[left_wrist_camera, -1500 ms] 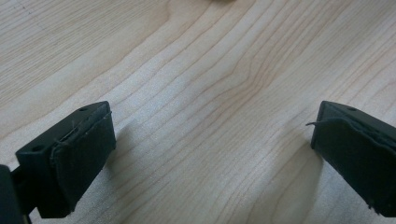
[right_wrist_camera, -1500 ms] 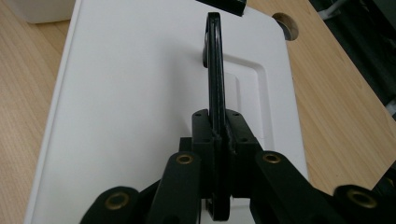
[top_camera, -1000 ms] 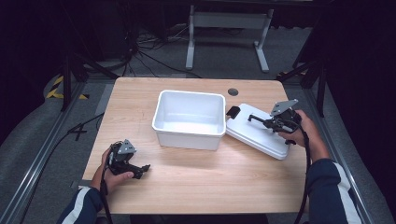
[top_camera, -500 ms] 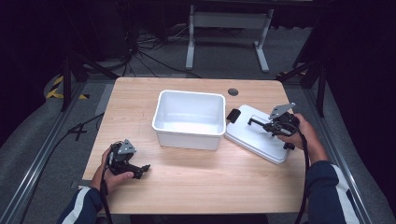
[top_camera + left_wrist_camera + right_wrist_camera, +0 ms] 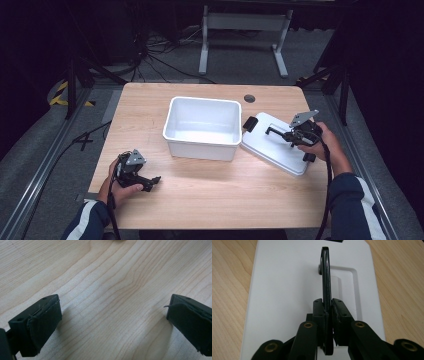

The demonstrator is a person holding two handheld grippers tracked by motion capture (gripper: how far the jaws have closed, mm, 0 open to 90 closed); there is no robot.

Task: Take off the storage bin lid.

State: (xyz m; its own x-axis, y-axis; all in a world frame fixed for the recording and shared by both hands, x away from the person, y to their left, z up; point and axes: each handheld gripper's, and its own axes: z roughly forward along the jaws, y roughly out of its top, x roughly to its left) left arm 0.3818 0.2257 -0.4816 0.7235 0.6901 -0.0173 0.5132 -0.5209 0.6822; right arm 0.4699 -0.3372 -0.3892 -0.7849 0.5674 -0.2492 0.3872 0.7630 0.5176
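Black handle (image 5: 326, 290) of white lid (image 5: 275, 143) pinched between right gripper (image 5: 329, 312) pads; left gripper (image 5: 113, 315) spread wide over bare table (image 5: 112, 277).

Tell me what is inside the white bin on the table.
The white bin looks empty: its bare white floor and far walls show in the high view. The strip of floor behind its near wall is hidden. Its lid lies beside it, the right gripper clamping the lid's handle.

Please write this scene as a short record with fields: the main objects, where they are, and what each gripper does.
surface: wooden table
bin: white bin, open, mid-table
lid: white lid, to the right of the bin, its edge at the bin's side
handle: black handle on the lid, raised
right gripper: shut on the handle
left gripper: open, low over bare wood
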